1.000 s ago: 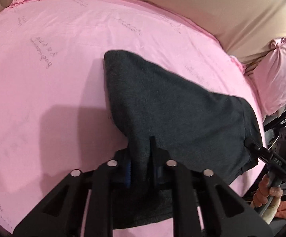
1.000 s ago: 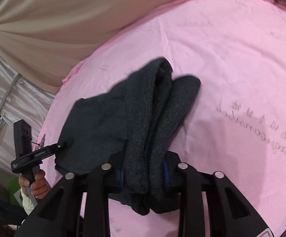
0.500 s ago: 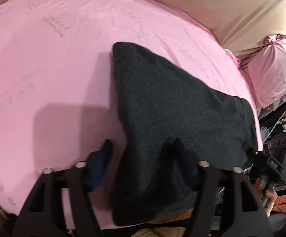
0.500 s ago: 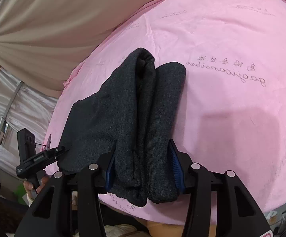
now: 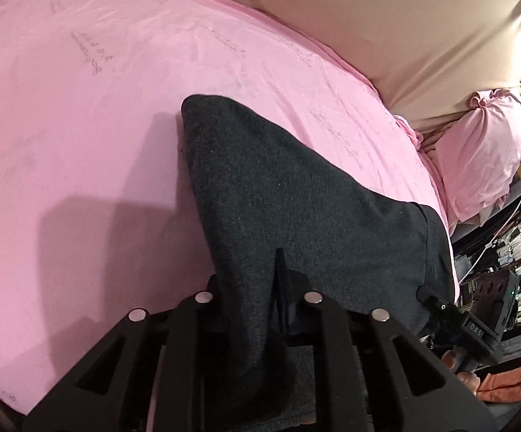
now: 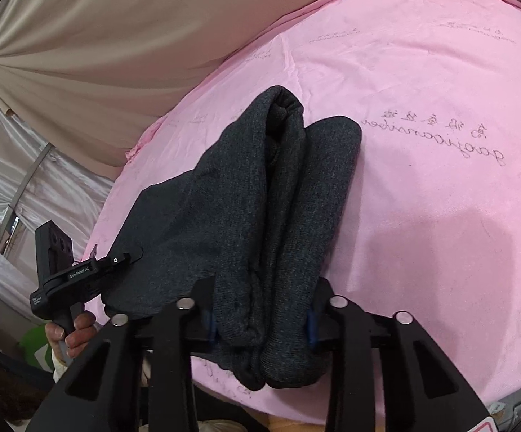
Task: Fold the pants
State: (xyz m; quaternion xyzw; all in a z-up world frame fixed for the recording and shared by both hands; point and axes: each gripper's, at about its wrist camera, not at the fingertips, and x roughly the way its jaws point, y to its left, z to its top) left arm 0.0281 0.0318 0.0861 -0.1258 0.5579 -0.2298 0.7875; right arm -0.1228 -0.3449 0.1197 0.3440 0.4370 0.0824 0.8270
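Observation:
Dark grey pants (image 5: 296, 198) lie folded lengthwise on the pink bed sheet (image 5: 80, 108), near its front edge. My left gripper (image 5: 257, 288) is shut on one end of the pants; cloth bunches between its fingers. My right gripper (image 6: 260, 320) is shut on the other end, where two thick rolled folds (image 6: 296, 216) pass between the blue pads. In the right wrist view the left gripper (image 6: 116, 261) pinches the far corner. In the left wrist view the right gripper (image 5: 437, 298) holds the far edge.
A beige sheet (image 5: 404, 18) rises behind the bed. A pink pillow (image 5: 484, 151) lies at the right, with cluttered shelves (image 5: 512, 270) beyond. A silvery curtain (image 6: 26, 180) hangs at the left. The pink sheet carries handwriting (image 6: 440, 133).
Both grippers were shut on the pants a second ago, opened wide half a second ago, and are shut on the cloth again now. The pants have stayed on the sheet.

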